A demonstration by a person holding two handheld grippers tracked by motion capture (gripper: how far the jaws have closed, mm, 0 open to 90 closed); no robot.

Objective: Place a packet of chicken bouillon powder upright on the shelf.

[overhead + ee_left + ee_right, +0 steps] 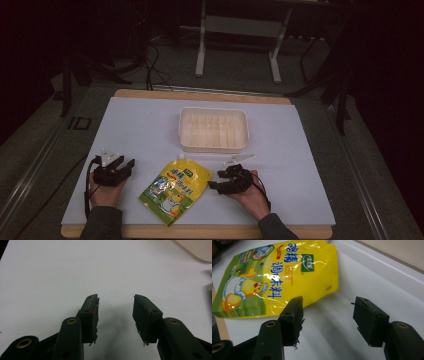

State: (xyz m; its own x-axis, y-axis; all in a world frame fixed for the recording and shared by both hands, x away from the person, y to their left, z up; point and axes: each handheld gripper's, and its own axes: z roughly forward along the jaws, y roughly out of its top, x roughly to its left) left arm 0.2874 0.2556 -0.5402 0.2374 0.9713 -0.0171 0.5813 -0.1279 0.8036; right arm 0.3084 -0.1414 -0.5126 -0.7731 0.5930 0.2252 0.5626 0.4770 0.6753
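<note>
A yellow and green seasoning pouch point(175, 189) with a cartoon chick lies flat near the table's front edge, between the two hands. In the right gripper view the pouch point(277, 275) fills the upper left, just past the left jaw. My left gripper point(129, 164) rests on the white mat to the pouch's left, held by a hand, jaws apart over bare mat point(115, 307). My right gripper point(214, 180) sits just right of the pouch, open point(328, 312), nothing between its jaws. A white plastic tray point(213, 130) stands empty behind the pouch.
The white mat point(140, 125) covers a wooden tabletop whose edge point(200, 232) shows in front. A corner of the tray point(197, 250) appears at the upper right of the left gripper view. Dark floor, cables and a white stand frame point(240, 30) lie beyond the table.
</note>
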